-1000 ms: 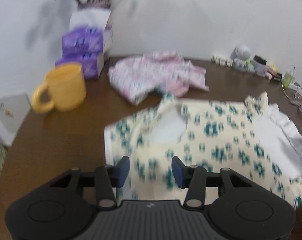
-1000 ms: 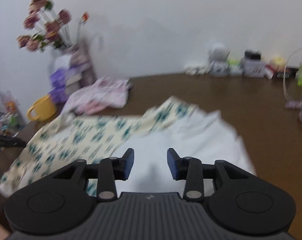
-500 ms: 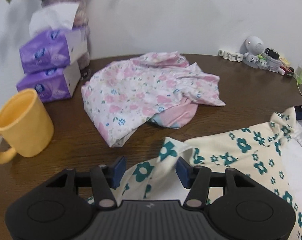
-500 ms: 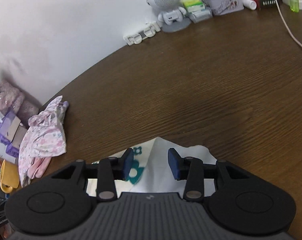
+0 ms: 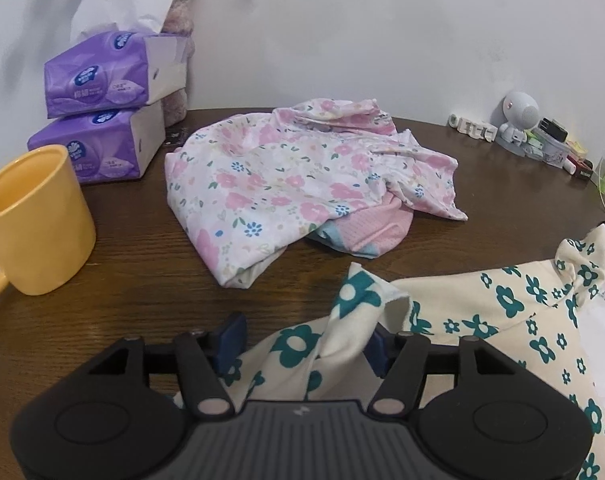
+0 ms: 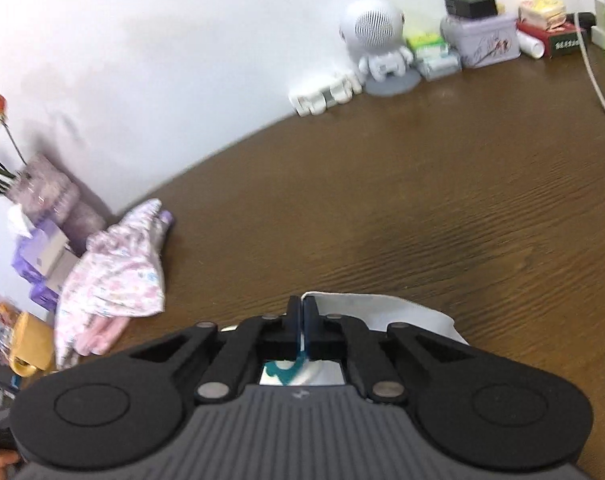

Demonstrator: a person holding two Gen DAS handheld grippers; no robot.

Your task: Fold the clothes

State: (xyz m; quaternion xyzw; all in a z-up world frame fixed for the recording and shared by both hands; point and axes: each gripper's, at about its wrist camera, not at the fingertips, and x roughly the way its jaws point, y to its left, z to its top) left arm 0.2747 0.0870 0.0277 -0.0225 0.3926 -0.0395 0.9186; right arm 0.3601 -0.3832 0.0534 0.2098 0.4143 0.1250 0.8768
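A cream garment with teal flowers (image 5: 482,312) lies on the brown table, its corner bunched up between the open fingers of my left gripper (image 5: 304,342). In the right wrist view my right gripper (image 6: 301,326) is shut on an edge of the same garment (image 6: 382,314); white lining shows past the fingers and a teal flower below them. A pink floral garment (image 5: 298,184) lies crumpled further back; it also shows in the right wrist view (image 6: 114,280).
A yellow mug (image 5: 34,220) stands at the left, with two purple tissue packs (image 5: 102,108) behind it. A white robot figure (image 6: 376,40), boxes and a cable line the far wall. The wooden table (image 6: 422,200) spreads ahead of my right gripper.
My right gripper has closed on the garment's edge. My left gripper has moved forward and low, so the garment's corner now sits between its open fingers.
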